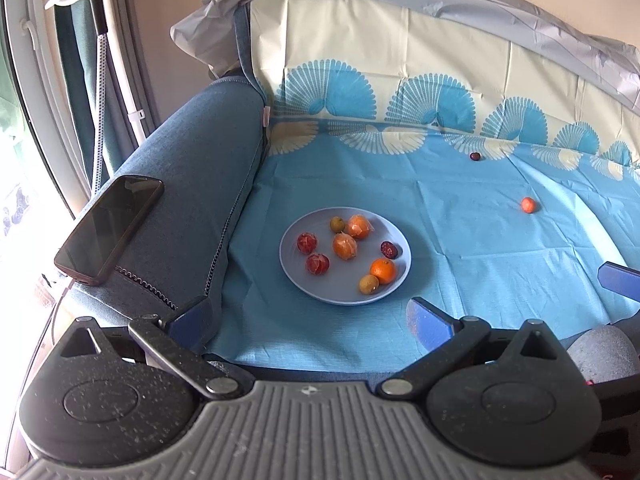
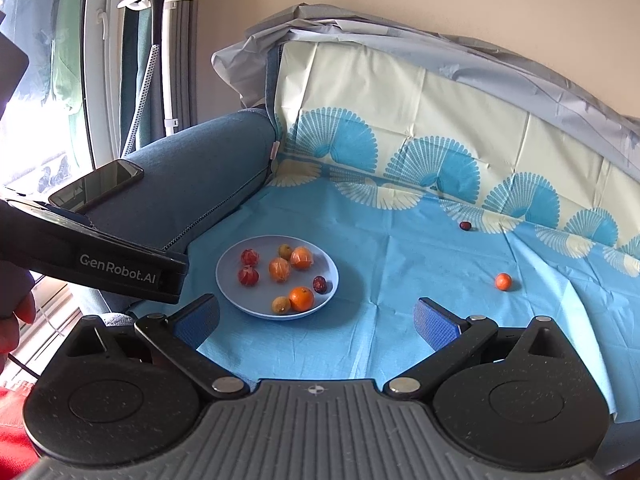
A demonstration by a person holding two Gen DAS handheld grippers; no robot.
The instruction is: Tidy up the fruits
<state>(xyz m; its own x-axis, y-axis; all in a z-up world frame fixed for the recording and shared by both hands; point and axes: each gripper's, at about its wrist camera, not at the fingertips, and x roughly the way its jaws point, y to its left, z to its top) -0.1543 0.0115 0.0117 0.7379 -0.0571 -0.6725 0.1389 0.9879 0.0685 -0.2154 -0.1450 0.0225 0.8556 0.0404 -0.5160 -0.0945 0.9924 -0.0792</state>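
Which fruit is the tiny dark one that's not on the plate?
Start at the blue cloth covering the sofa seat, then look past the plate toward the backrest. The dark fruit lies alone there, darker and farther back than the loose orange fruit.

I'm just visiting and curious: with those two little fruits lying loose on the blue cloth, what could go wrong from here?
1. The small orange fruit and the small dark fruit are round, so they may roll off when nudged.
2. The pale blue plate already holds eight fruits, so another could knock one out.
3. The black phone lies on the sofa arm beside the open left tool and could be bumped.
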